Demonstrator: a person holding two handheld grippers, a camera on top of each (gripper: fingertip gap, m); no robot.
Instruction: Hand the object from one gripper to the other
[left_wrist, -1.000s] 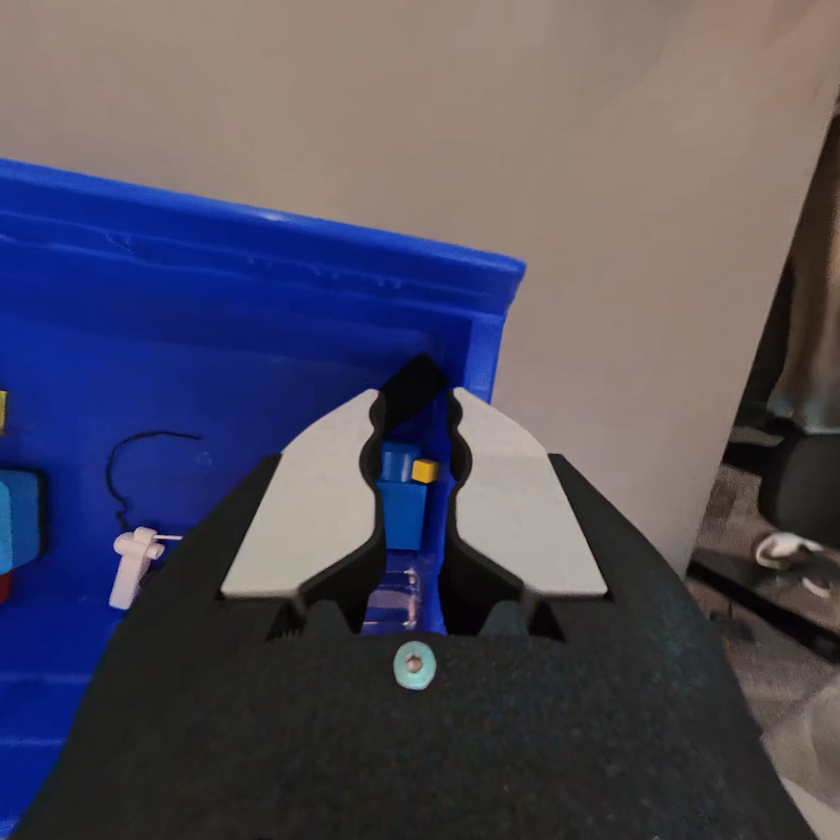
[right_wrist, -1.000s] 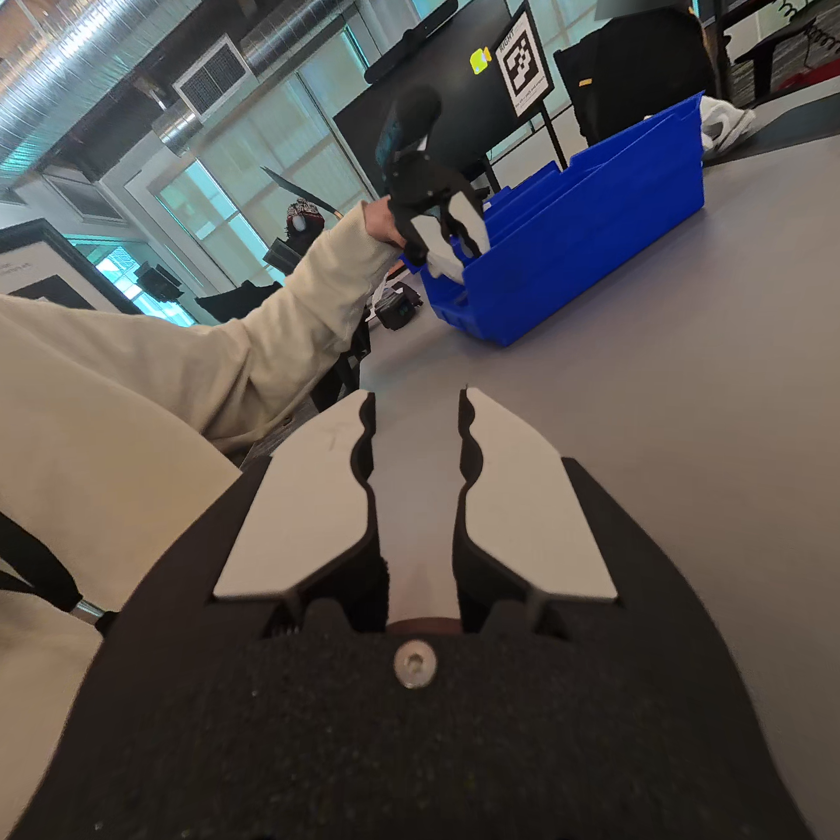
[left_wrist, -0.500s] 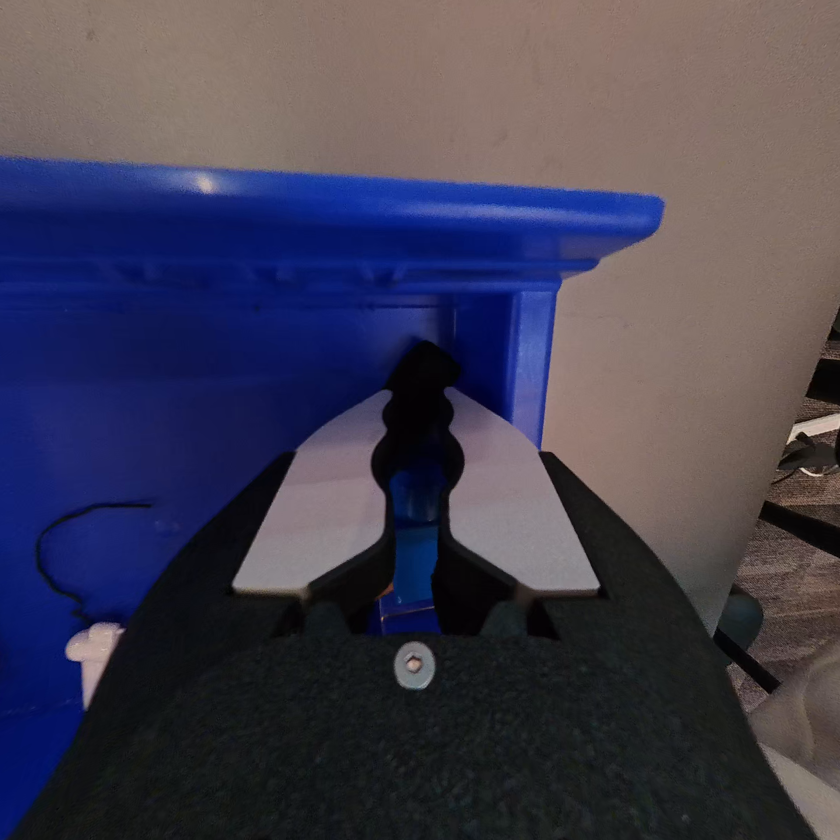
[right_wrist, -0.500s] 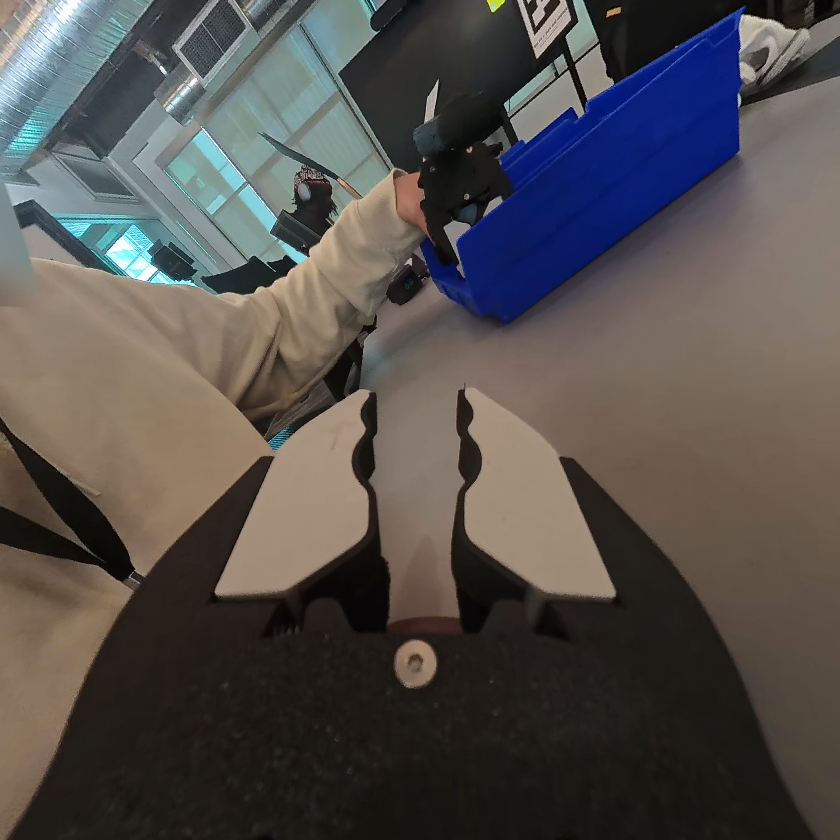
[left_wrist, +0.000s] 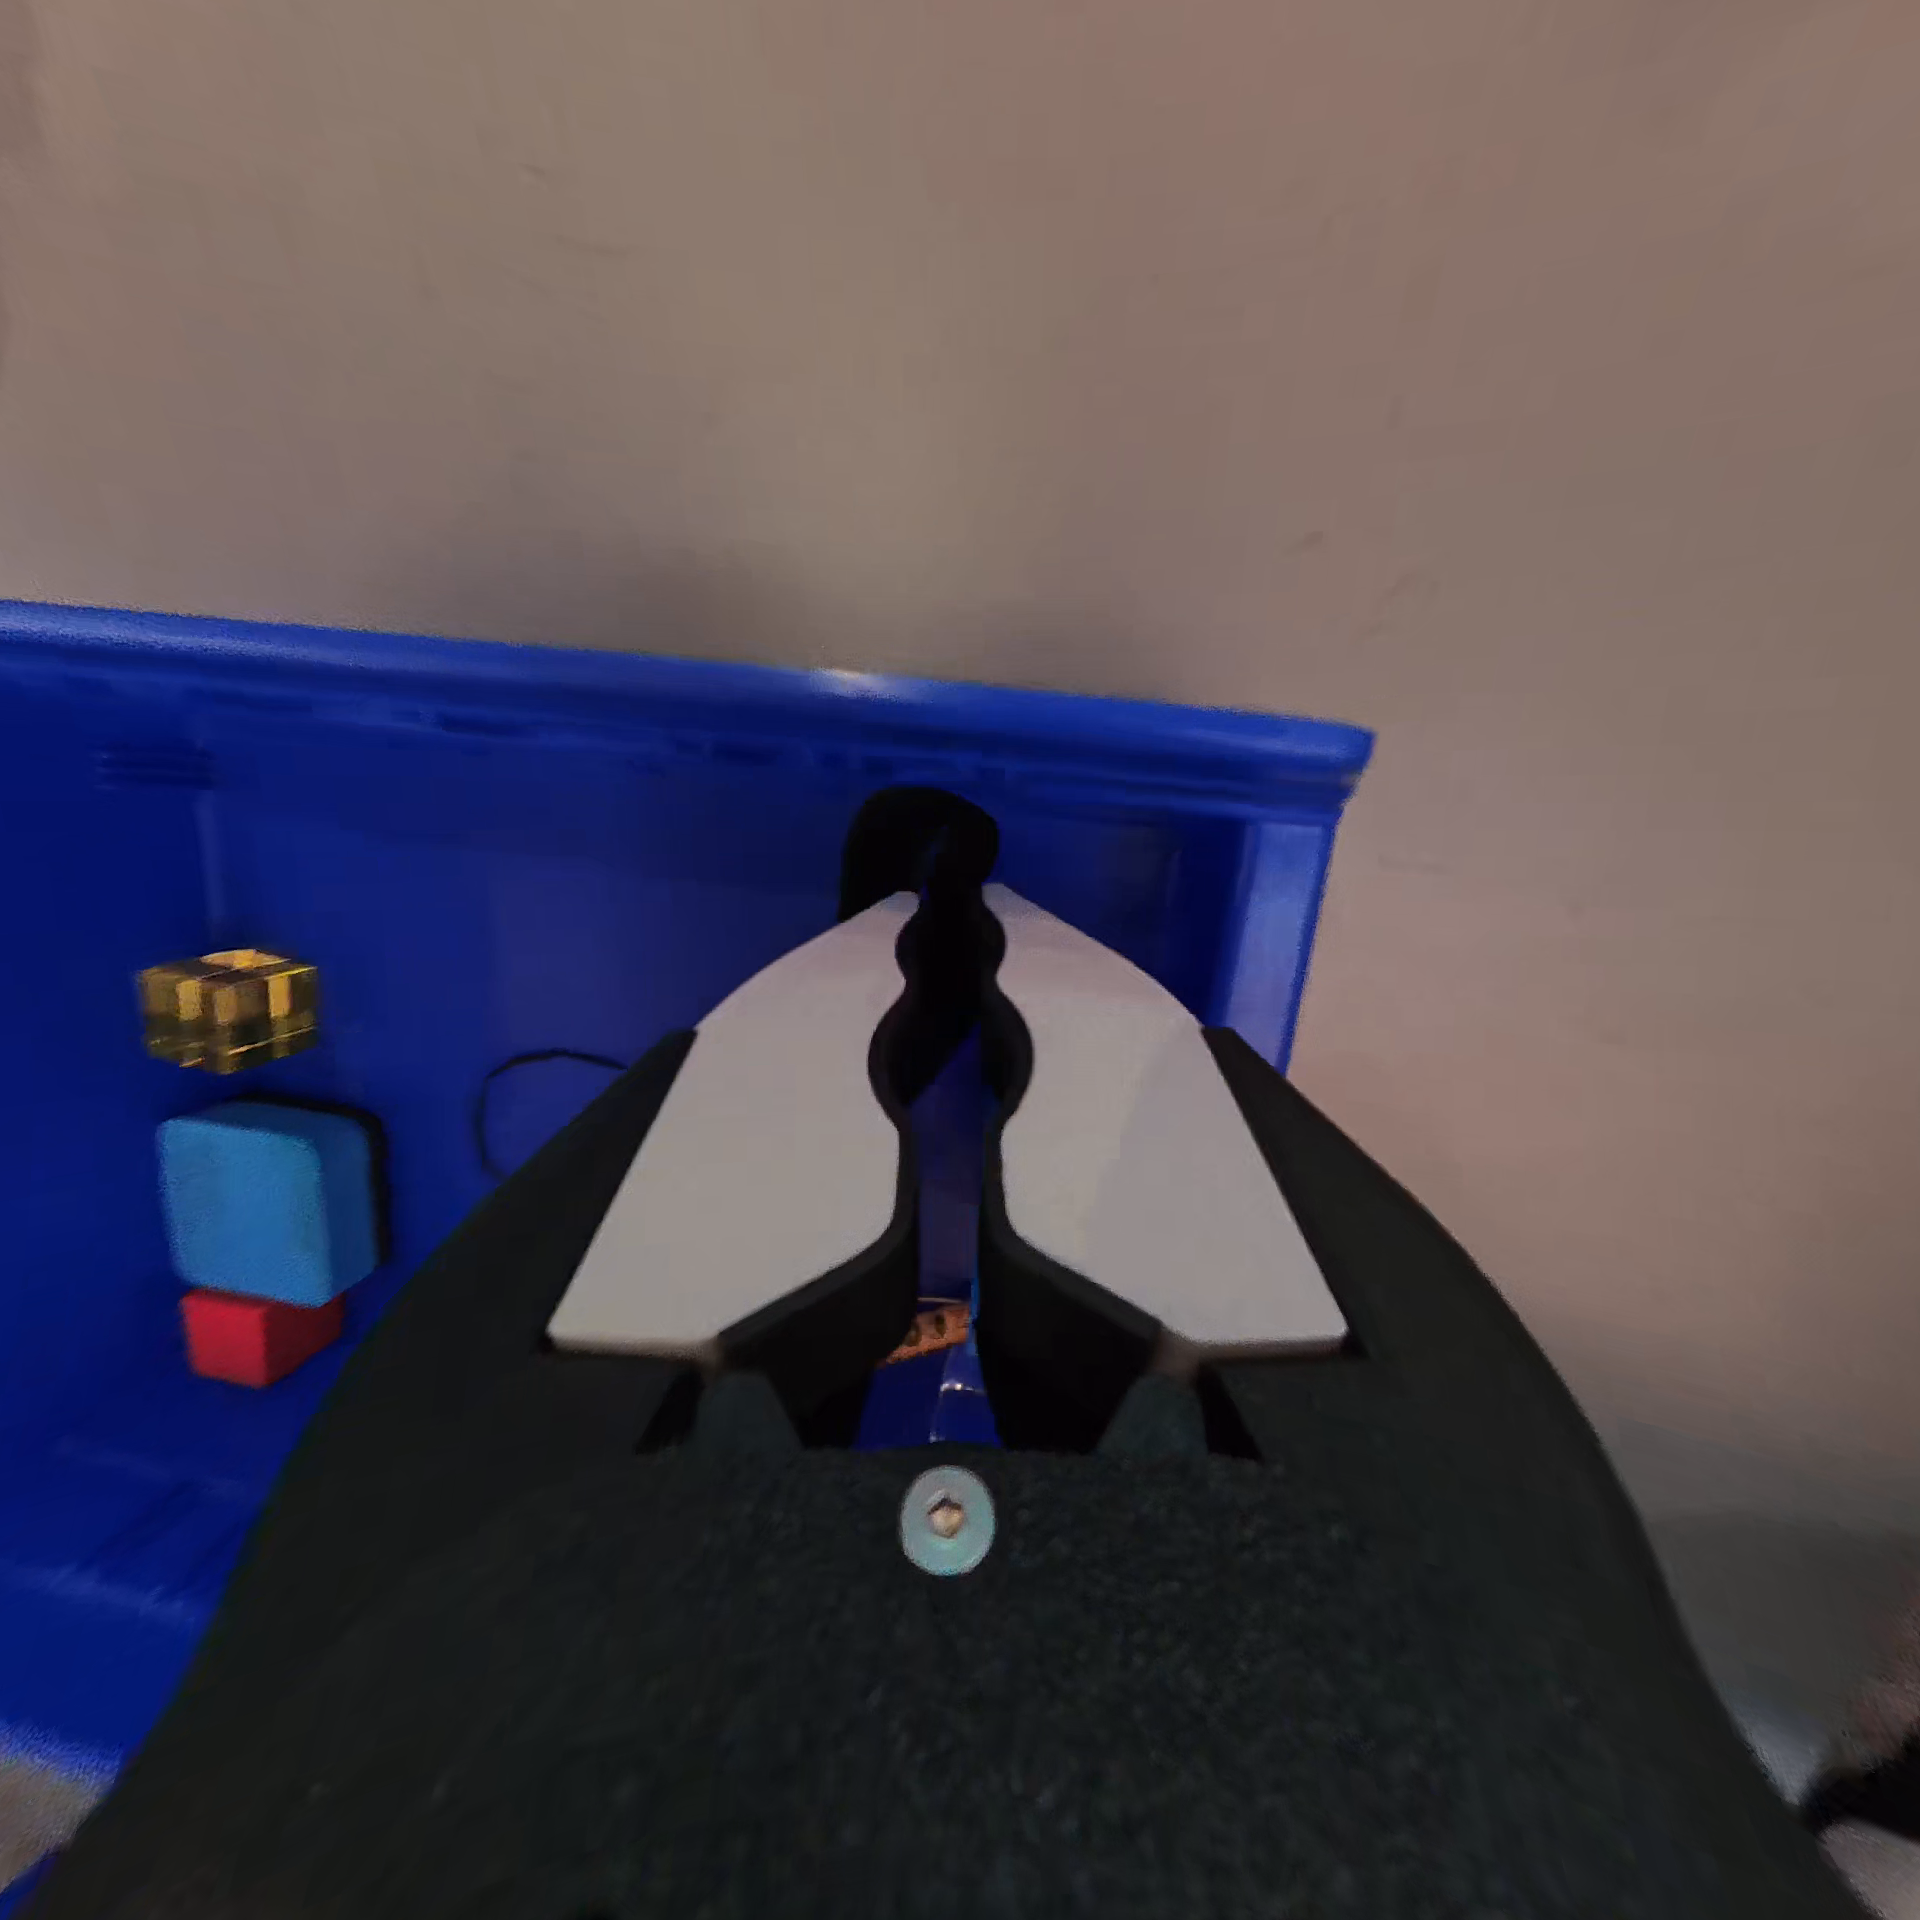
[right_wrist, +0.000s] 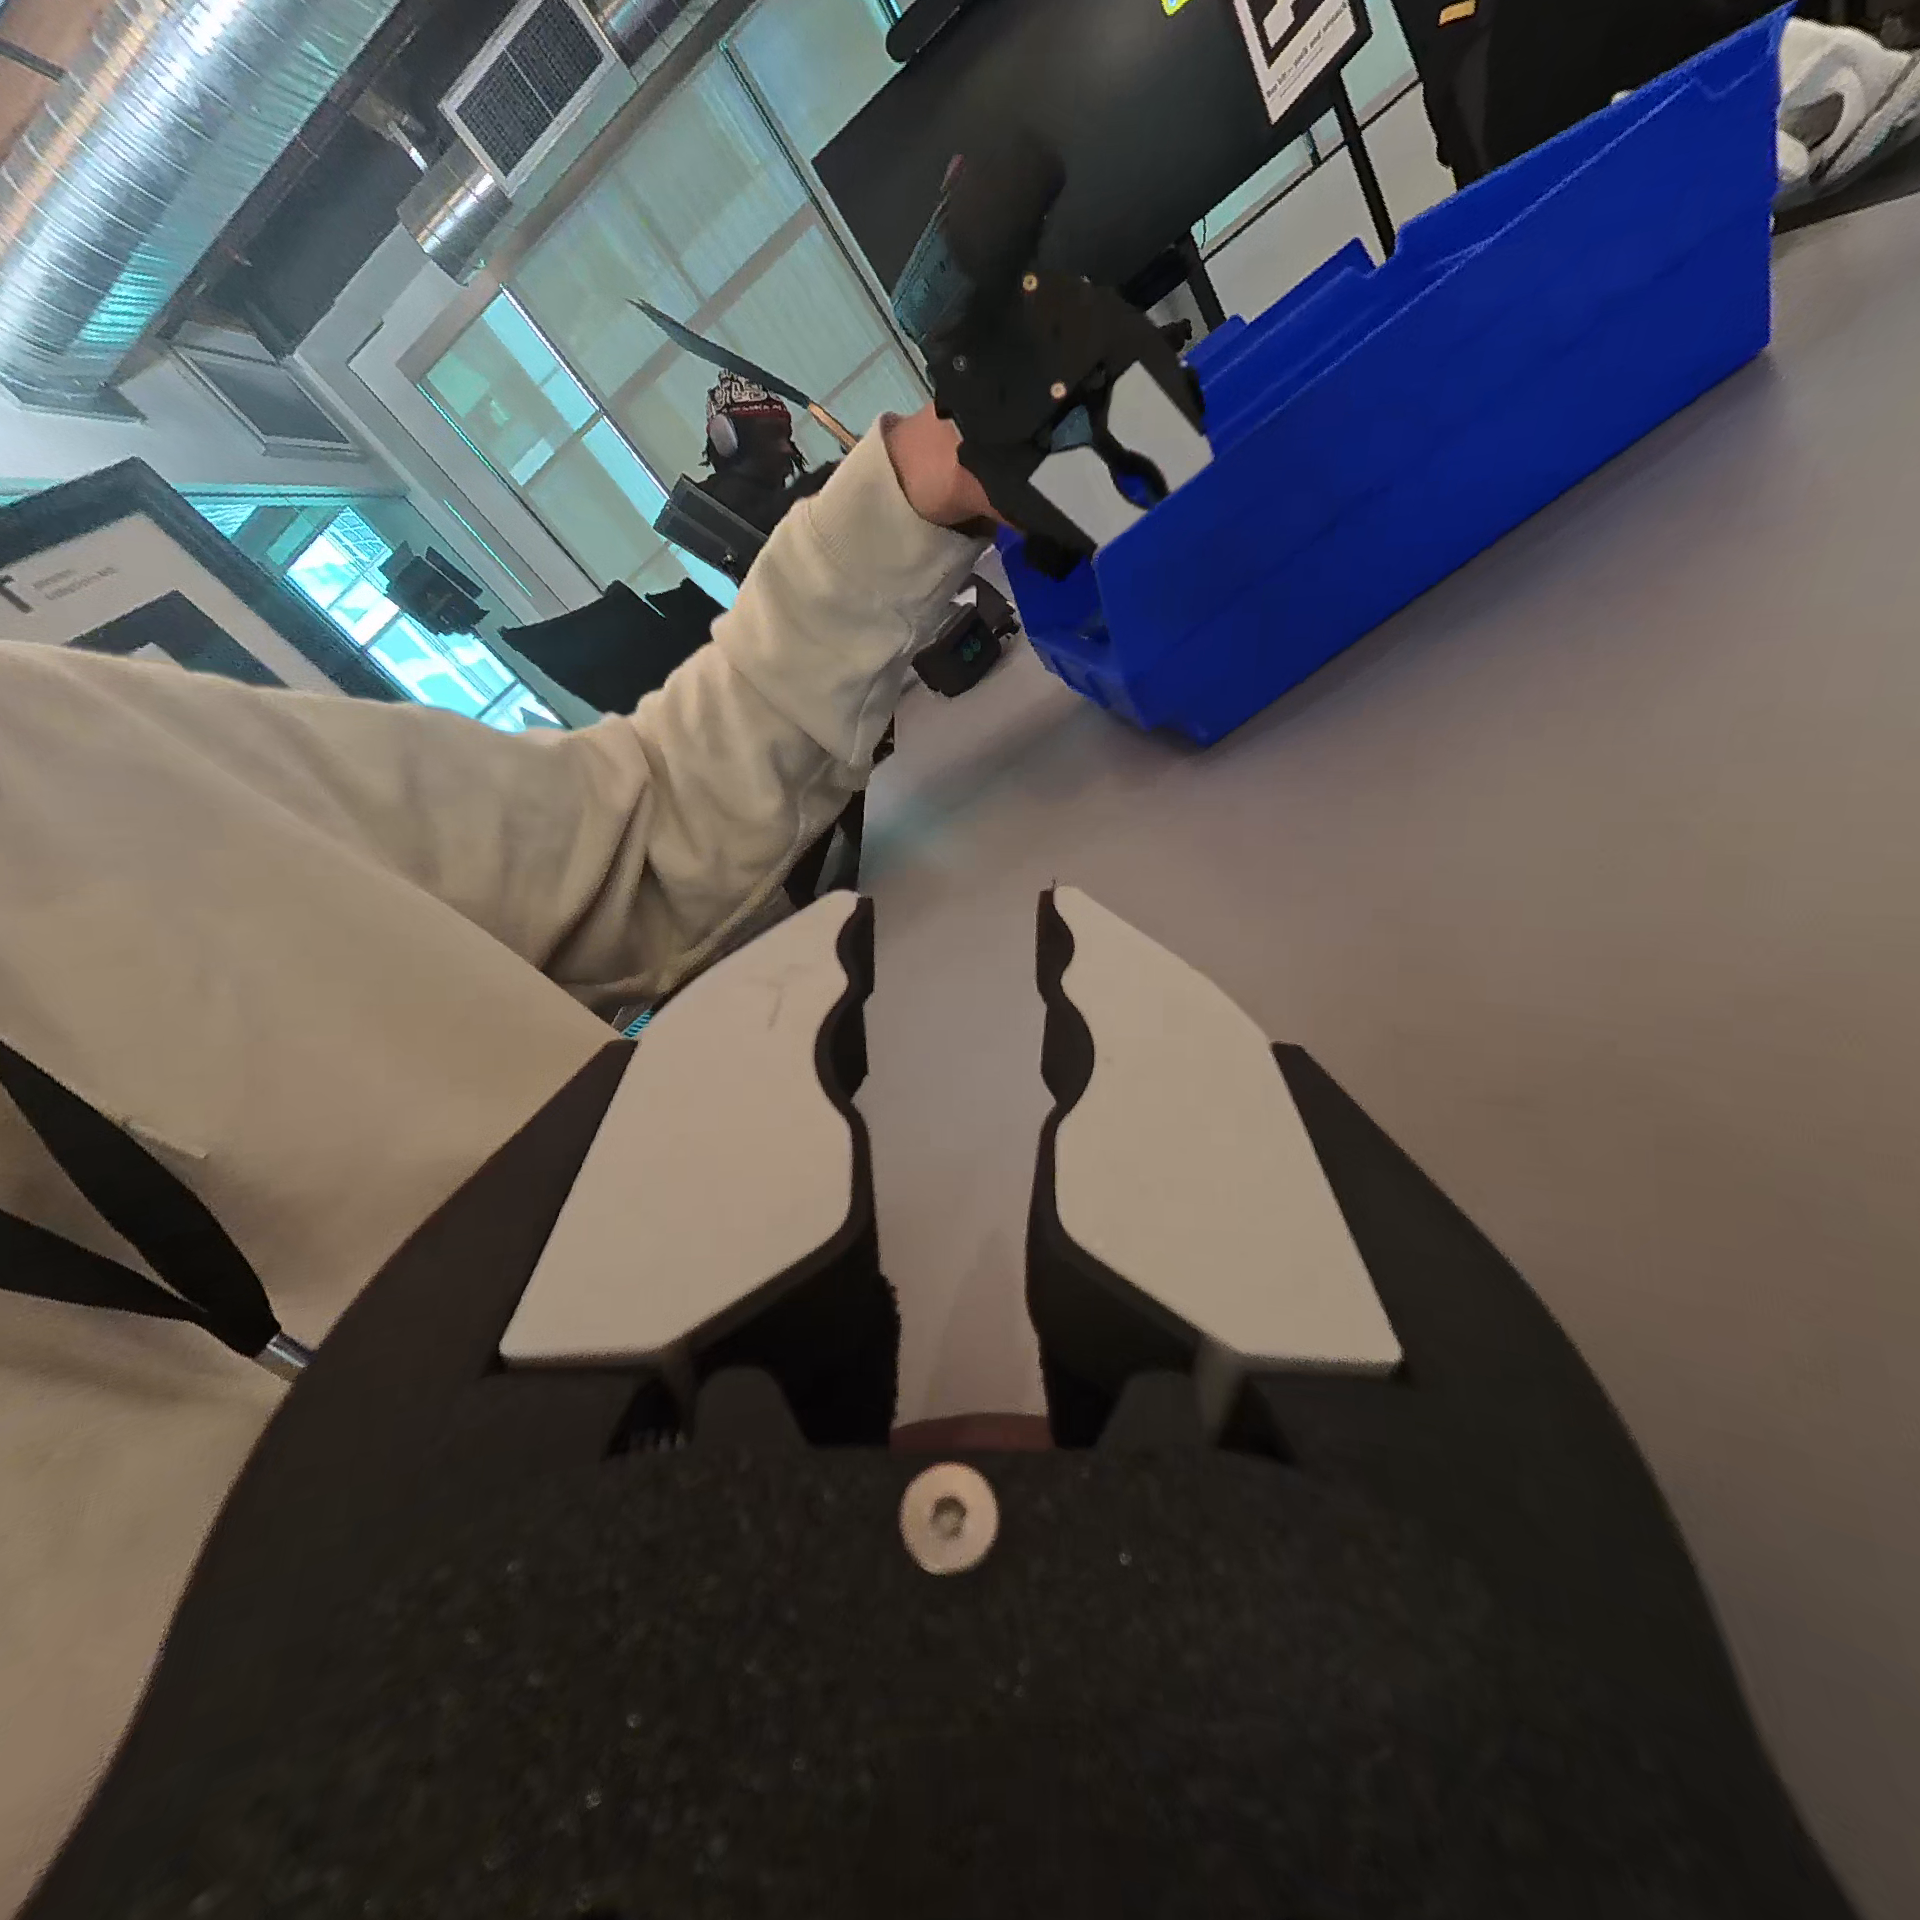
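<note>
1. Lying at the left of the bin (left_wrist: 623, 717): yellow cube (left_wrist: 229, 1008), blue block (left_wrist: 265, 1210), red cube (left_wrist: 260, 1351); a black cord (left_wrist: 540, 1081) beside them, partly hidden by the gripper.
2. Left gripper (left_wrist: 940, 899) over the bin's right corner, clenched on a blue piece (left_wrist: 951, 1174), mostly hidden between the fingers.
3. Right gripper (right_wrist: 954, 914) released; grey table (right_wrist: 1558, 935) shows between its fingers; sleeve (right_wrist: 727, 748) on its left; bin well apart.

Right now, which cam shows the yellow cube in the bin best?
Left wrist view: the yellow cube sits unobstructed inside the blue bin, above a light blue block. Right wrist view shows only the bin's outer wall; the cube is hidden.
</note>
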